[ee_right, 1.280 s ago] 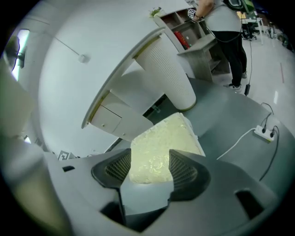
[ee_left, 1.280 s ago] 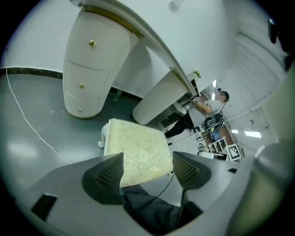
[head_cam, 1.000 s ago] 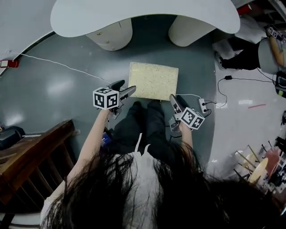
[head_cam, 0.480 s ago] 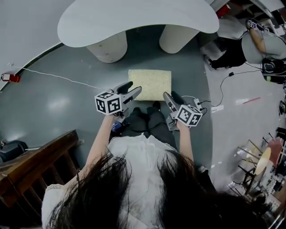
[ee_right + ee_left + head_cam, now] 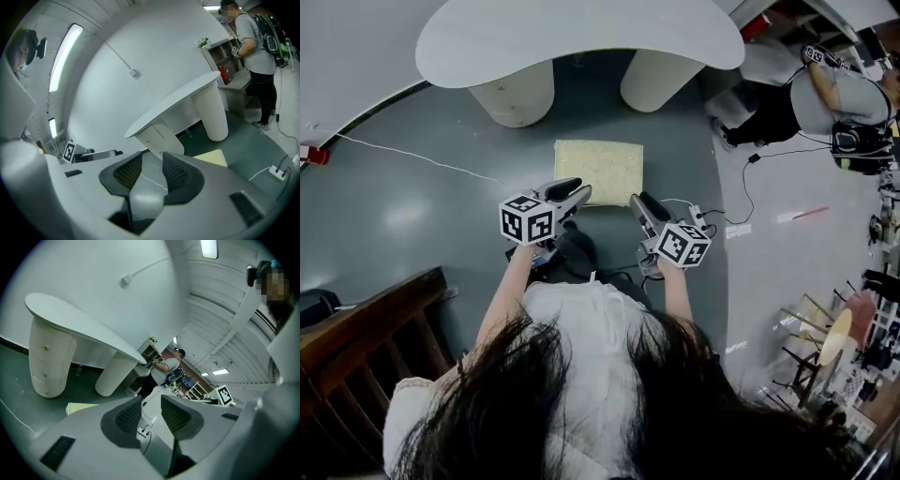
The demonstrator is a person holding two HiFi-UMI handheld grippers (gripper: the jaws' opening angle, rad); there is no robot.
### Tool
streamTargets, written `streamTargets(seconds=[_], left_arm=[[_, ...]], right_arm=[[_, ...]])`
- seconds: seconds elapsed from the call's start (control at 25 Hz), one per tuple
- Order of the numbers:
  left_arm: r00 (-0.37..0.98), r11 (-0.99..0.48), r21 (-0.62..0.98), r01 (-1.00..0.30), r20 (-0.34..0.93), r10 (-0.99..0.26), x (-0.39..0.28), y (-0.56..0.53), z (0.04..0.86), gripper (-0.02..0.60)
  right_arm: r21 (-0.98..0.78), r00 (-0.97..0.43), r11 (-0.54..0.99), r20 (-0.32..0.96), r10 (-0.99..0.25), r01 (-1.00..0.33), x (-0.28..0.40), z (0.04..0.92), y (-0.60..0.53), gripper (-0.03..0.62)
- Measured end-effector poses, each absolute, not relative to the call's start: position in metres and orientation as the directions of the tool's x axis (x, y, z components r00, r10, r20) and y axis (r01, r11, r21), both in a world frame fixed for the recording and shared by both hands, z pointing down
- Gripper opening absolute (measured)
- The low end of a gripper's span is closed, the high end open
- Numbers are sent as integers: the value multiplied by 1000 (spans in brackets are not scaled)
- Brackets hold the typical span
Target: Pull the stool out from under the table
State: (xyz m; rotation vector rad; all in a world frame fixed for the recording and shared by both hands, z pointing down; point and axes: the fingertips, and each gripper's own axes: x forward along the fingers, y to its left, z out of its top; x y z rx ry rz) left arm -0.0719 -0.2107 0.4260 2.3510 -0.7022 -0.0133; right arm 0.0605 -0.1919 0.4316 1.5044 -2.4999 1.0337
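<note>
Grey-green floor (image 5: 412,206) seen from overhead, with a white curved table (image 5: 581,42) on two thick round legs at the top. Just below it, standing free on open floor and clear of the tabletop's edge: a square stool (image 5: 598,169) with a pale yellow seat, close in front of the person's knees.

Raised near the stool's closer edge without touching it: left gripper (image 5: 577,190) and right gripper (image 5: 639,202), one on each side. Both just drawn in to a narrow gap, with nothing between the pads.

Judged complete: stool fully out from under the table and let go, with no step visibly left.
</note>
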Motion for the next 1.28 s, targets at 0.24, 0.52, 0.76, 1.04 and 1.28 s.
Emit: streamTargets(seconds=[0.24, 0.52, 0.76, 1.04, 1.28], left_arm=[[829, -612, 600, -515, 168, -534, -65, -194, 426, 114], [771, -602, 538, -590, 155, -617, -52, -139, 396, 95], [728, -588, 496, -639, 144, -670, -45, -66, 387, 92], [683, -552, 481, -681, 146, -716, -63, 21, 396, 92], [650, -537, 481, -693, 97, -754, -74, 57, 385, 92]], right_arm=[[-493, -554, 357, 342, -759, -794, 72, 424, -155, 121], [-473, -587, 423, 281, -759, -773, 112, 405, -85, 103], [-452, -638, 497, 242, -730, -740, 116, 406, -29, 100], [-420, -723, 607, 215, -656, -675, 78, 407, 33, 100], [-392, -757, 658, 198, -622, -643, 63, 405, 59, 94]])
